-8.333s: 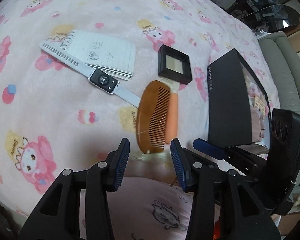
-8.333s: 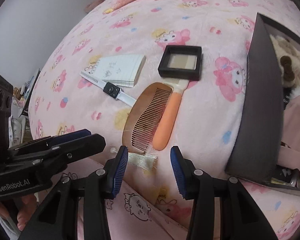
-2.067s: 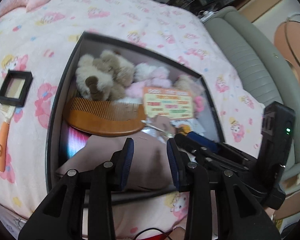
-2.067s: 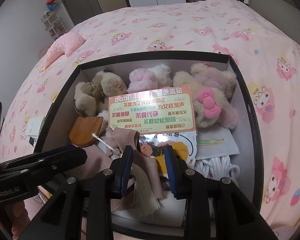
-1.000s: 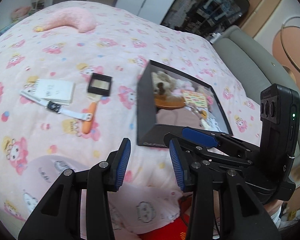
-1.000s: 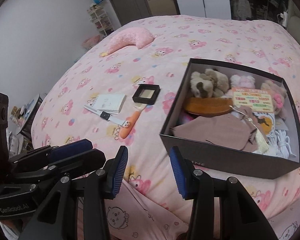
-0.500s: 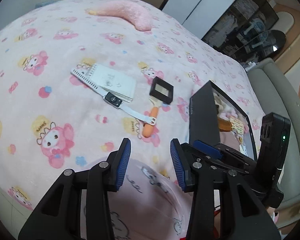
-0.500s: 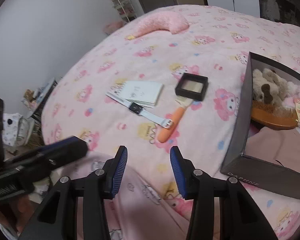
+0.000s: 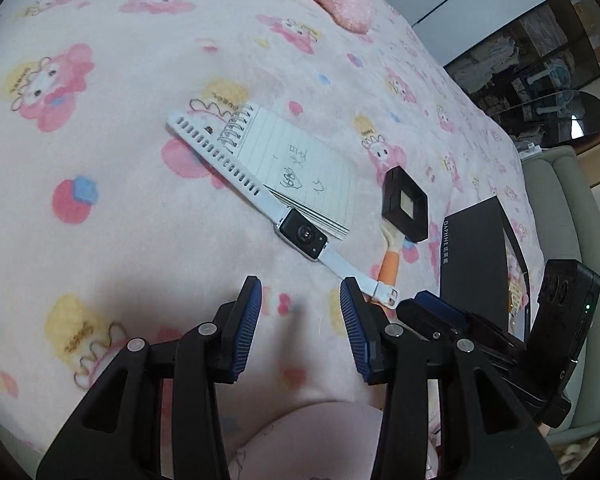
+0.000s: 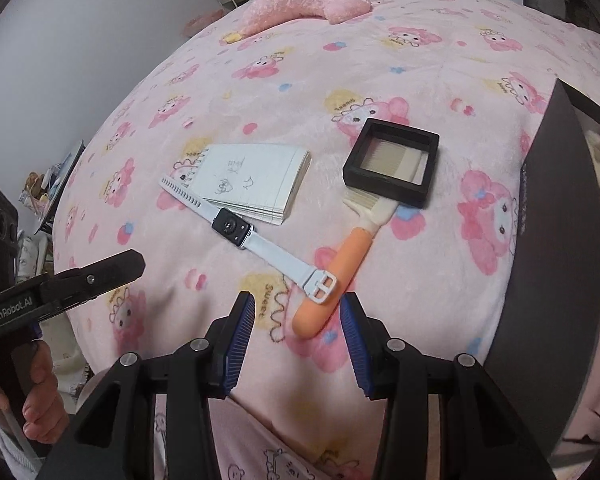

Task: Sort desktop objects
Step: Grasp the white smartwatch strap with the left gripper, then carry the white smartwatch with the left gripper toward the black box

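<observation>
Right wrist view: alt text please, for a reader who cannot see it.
The open right tool hovers empty above the orange-handled brush on a pink cartoon-print blanket. A white-strapped smartwatch lies across a spiral notepad, a black square frame rests on the brush's bristles, and a black box stands at right.

Pink cartoon-print blanket (image 10: 380, 60); pink plush pillow (image 10: 300, 4) at far edge; grey sofa (image 9: 568, 216) beside.

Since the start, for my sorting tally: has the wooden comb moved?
Yes. It lay beside the orange brush on the blanket; now it sits inside the black box, at the right edge.
</observation>
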Demonstrator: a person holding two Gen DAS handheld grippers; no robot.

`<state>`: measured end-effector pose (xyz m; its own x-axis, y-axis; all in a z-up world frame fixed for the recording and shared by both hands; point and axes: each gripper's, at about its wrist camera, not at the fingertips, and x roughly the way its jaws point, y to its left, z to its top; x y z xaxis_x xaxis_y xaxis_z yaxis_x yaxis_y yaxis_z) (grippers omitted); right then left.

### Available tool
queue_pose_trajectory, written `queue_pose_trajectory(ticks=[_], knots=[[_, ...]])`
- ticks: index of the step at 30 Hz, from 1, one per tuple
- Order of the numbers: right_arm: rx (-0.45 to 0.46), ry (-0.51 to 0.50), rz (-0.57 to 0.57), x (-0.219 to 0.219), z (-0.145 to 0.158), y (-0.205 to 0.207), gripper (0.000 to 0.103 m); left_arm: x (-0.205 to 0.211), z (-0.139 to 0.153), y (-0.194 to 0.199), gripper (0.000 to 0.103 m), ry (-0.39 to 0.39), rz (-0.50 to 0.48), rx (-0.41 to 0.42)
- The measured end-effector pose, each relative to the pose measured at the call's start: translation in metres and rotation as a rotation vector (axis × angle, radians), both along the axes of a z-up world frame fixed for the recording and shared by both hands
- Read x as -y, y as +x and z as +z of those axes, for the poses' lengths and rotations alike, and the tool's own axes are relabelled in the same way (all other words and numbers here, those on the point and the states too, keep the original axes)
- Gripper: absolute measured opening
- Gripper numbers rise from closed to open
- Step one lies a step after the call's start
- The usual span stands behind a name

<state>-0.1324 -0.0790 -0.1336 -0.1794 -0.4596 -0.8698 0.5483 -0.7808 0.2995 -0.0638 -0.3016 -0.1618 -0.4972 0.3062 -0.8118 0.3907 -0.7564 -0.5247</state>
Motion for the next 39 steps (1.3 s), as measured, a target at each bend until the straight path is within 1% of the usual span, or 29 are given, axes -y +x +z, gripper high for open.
queue_pose_trajectory(ticks=[3, 7, 9, 11, 13, 14, 15, 16, 17, 19, 20, 22, 25, 28, 30, 32, 33, 35, 36, 38, 39], knots=[[0.004, 0.036, 0.003, 0.018, -0.012, -0.012, 0.040, 0.014, -0.017, -0.016, 0.042, 0.055, 0.016, 0.006], [0.030, 0.014, 0.029, 0.036, -0.022, -0.022, 0.040, 0.026, -0.038, -0.029, 0.043, 0.093, 0.038, 0.027], [0.028, 0.032, 0.041, 0.044, -0.029, -0.023, 0.040, 0.033, -0.046, -0.032, 0.043, 0.141, 0.047, 0.010], [0.041, 0.042, 0.067, 0.051, -0.037, -0.025, 0.041, 0.041, -0.053, -0.035, 0.047, 0.202, 0.057, -0.020], [0.041, 0.068, 0.090, 0.060, -0.045, -0.027, 0.042, 0.051, -0.062, -0.038, 0.048, 0.267, 0.087, -0.039], [0.044, 0.079, 0.107, 0.064, -0.049, -0.027, 0.043, 0.054, -0.065, -0.039, 0.044, 0.291, 0.100, -0.049], [0.048, 0.084, 0.115, 0.066, -0.051, -0.028, 0.046, 0.055, -0.065, -0.039, 0.042, 0.299, 0.108, -0.061], [0.052, 0.084, 0.121, 0.068, -0.053, -0.028, 0.047, 0.055, -0.065, -0.039, 0.033, 0.297, 0.110, -0.072], [0.058, 0.079, 0.127, 0.069, -0.054, -0.028, 0.048, 0.054, -0.064, -0.039, 0.018, 0.287, 0.110, -0.072], [0.064, 0.070, 0.123, 0.067, -0.054, -0.029, 0.048, 0.051, -0.060, -0.037, 0.010, 0.269, 0.113, -0.066], [0.069, 0.064, 0.120, 0.066, -0.053, -0.029, 0.048, 0.050, -0.056, -0.035, 0.004, 0.265, 0.114, -0.075], [0.076, 0.043, 0.109, 0.061, -0.048, -0.029, 0.048, 0.044, -0.043, -0.030, 0.003, 0.256, 0.107, -0.102], [0.087, 0.007, 0.100, 0.052, -0.034, -0.024, 0.048, 0.024, -0.015, -0.024, 0.003, 0.161, 0.069, -0.123], [0.054, -0.029, 0.096, 0.036, -0.012, -0.010, 0.048, -0.011, 0.018, -0.018, 0.003, 0.068, -0.001, -0.150], [0.029, -0.046, 0.084, 0.016, 0.003, 0.000, 0.048, -0.039, 0.038, -0.013, 0.003, 0.001, -0.050, -0.168], [0.009, -0.060, 0.064, -0.010, 0.016, 0.012, 0.048, -0.070, 0.054, -0.009, 0.003, -0.042, -0.104, -0.182], [0.001, -0.065, 0.053, -0.021, 0.022, 0.018, 0.048, -0.086, 0.059, -0.007, 0.003, -0.063, -0.133, -0.177], [-0.015, -0.068, 0.038, -0.054, 0.030, 0.032, 0.048, -0.124, 0.066, -0.004, 0.003, -0.159, -0.191, -0.134], [-0.024, -0.063, 0.026, -0.066, 0.029, 0.038, 0.048, -0.143, 0.066, -0.004, 0.003, -0.174, -0.224, -0.128], [-0.026, -0.054, -0.007, -0.100, 0.030, 0.051, 0.048, -0.175, 0.062, -0.002, 0.003, -0.150, -0.296, -0.120], [-0.016, -0.053, -0.028, -0.117, 0.028, 0.056, 0.048, -0.191, 0.058, -0.004, 0.003, -0.152, -0.322, -0.111]])
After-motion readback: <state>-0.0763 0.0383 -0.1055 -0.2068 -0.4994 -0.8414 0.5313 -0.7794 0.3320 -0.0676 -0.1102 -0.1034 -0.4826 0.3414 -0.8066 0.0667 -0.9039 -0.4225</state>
